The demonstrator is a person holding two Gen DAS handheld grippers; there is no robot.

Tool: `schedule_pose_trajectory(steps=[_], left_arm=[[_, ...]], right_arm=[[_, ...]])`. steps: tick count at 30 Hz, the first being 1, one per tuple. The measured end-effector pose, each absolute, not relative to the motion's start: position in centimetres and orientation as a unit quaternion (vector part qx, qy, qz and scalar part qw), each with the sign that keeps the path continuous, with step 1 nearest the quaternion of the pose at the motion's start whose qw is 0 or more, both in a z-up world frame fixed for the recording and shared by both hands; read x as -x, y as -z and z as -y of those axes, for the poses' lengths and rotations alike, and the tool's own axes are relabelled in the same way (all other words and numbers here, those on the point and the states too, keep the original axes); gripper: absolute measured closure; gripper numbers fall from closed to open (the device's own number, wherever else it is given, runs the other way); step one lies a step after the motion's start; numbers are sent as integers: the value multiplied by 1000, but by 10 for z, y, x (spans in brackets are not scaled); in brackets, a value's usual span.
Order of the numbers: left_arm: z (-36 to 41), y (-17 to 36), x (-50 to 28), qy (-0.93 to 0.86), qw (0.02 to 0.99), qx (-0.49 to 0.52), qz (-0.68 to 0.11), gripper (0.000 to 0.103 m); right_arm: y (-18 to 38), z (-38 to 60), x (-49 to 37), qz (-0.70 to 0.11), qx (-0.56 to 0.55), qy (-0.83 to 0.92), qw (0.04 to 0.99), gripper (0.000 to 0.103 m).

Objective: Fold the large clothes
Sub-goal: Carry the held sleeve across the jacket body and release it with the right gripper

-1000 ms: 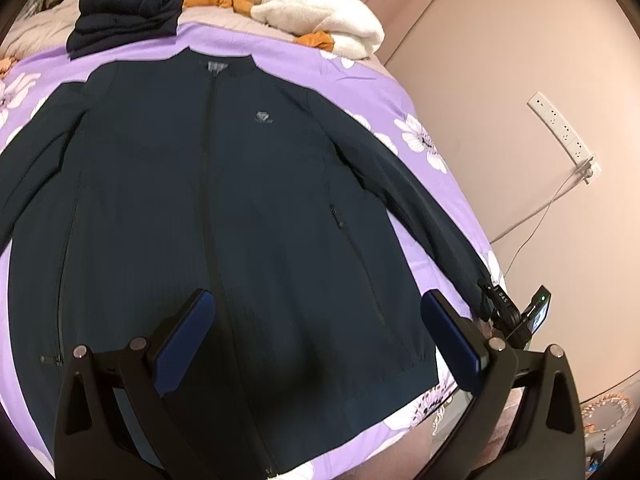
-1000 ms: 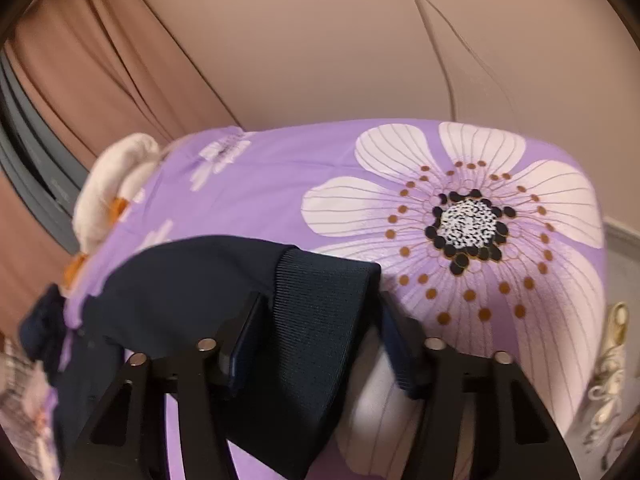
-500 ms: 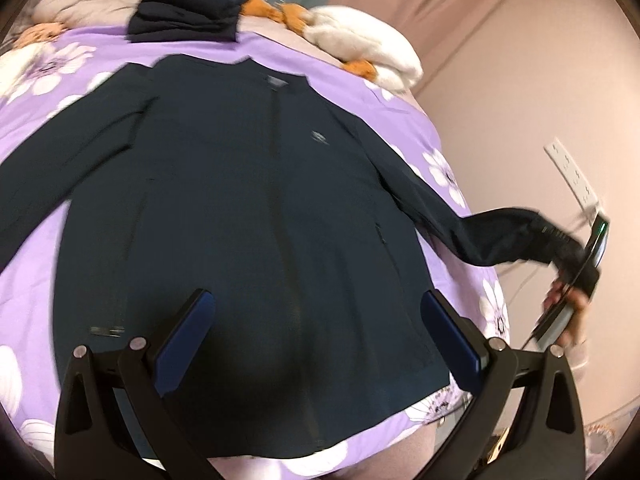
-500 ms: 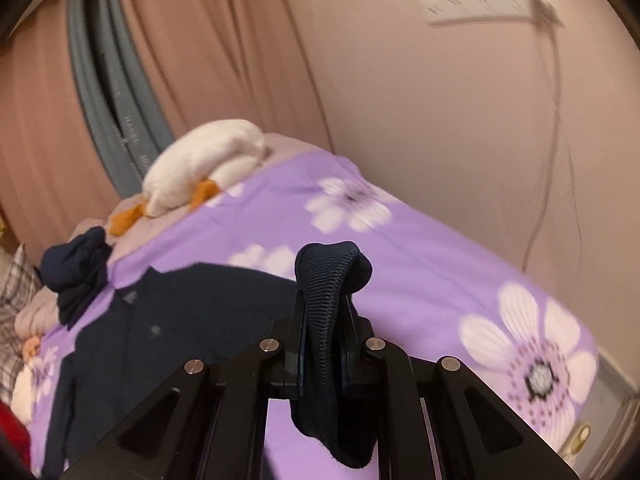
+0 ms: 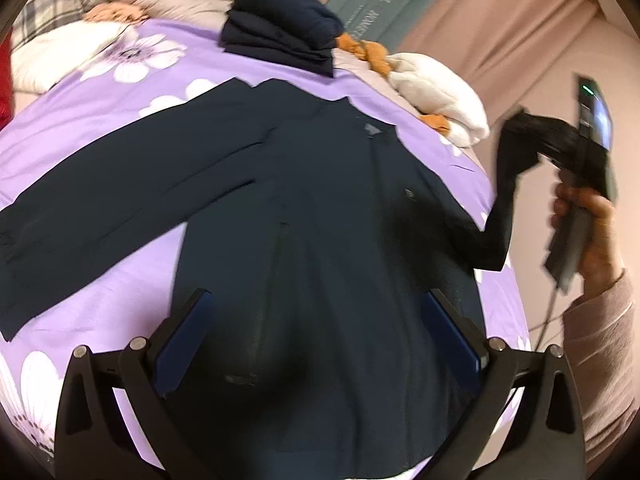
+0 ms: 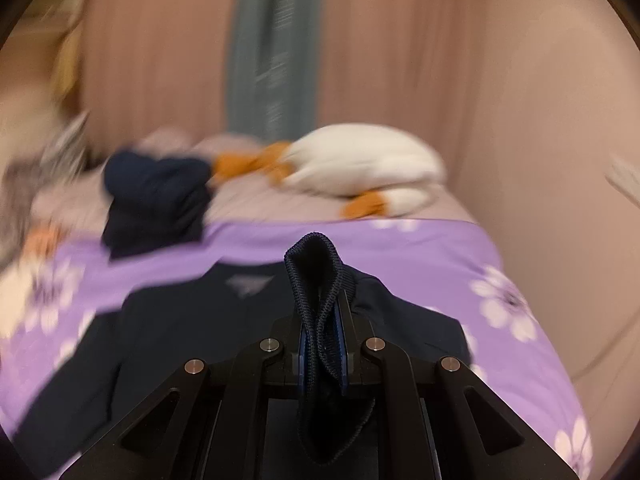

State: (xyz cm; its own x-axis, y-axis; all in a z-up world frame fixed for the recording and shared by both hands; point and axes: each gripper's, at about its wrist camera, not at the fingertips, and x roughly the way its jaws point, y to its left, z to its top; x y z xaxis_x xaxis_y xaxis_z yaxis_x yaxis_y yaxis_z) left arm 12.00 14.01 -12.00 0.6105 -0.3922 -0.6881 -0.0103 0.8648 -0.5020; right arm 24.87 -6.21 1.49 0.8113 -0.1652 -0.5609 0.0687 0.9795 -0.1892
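While the left tongs [image 5: 320,344] gape empty, the right tongs [image 6: 322,344] pinch the raised cuff [image 6: 316,280]. Sleeve fold underway. Next: carry it across the jacket [image 5: 320,220] toward frame centre.

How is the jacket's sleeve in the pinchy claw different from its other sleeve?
The right sleeve is lifted off the bed, its ribbed cuff pinched in the shut right gripper. The left sleeve lies flat and stretched out on the purple bedspread, with nothing holding it. Both are dark navy and belong to the same jacket.
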Motion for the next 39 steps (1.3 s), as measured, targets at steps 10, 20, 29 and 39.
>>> schedule_pose_trajectory(steps=[10, 20, 29, 39], left_arm=[[-172, 144, -145, 78, 859, 252, -439, 0], [-166, 140, -167, 117, 855, 273, -426, 0], [-134, 132, -231, 173, 831, 326, -417, 6], [-66, 159, -293, 189, 834, 292, -428, 48]], right_arm=[[157, -72, -290, -460, 245, -69, 851, 76], [73, 30, -260, -401, 43, -218, 889, 36], [67, 243, -281, -367, -122, -11, 922, 20], [120, 348, -313, -373, -212, 25, 903, 24]])
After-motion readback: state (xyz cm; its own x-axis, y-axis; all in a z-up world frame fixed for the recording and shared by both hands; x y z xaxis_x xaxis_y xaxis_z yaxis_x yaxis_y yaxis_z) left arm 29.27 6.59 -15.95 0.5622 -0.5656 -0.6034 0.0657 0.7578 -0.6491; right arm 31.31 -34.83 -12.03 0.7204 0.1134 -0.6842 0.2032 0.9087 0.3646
